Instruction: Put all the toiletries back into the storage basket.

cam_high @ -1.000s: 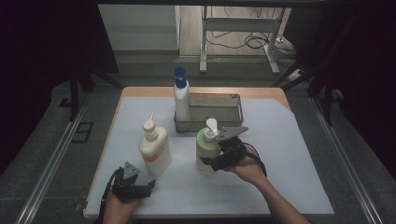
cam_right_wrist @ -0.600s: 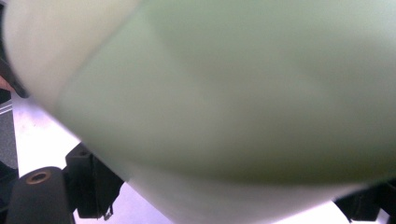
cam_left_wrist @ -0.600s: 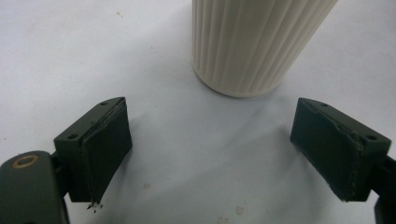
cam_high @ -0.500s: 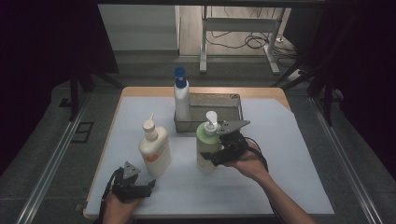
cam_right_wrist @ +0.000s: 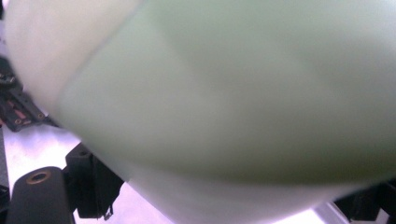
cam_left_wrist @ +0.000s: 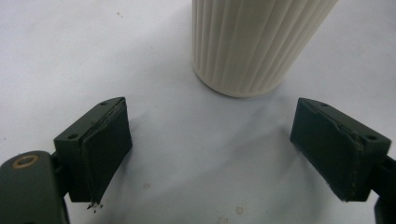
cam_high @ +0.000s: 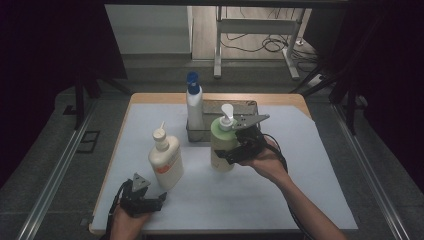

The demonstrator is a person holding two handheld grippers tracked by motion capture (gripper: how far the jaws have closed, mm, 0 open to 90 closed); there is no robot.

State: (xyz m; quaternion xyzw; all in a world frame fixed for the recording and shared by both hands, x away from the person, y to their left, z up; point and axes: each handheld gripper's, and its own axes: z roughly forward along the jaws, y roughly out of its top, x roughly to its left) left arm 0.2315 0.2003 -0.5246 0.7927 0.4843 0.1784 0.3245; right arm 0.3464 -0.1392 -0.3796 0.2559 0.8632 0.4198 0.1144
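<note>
Right tool [cam_high: 231,153] squeezes green bottle [cam_high: 223,145], bottle upright, just in front of bin [cam_high: 248,106]. Left tool [cam_high: 150,199] open, white bottle [cam_high: 165,159] just ahead.

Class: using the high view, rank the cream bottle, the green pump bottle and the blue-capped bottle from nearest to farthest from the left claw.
From the left claw:
1. Cream bottle, just above it.
2. Green pump bottle, mid-table, in the right claw.
3. Blue-capped bottle, at the back by the tray.
</note>
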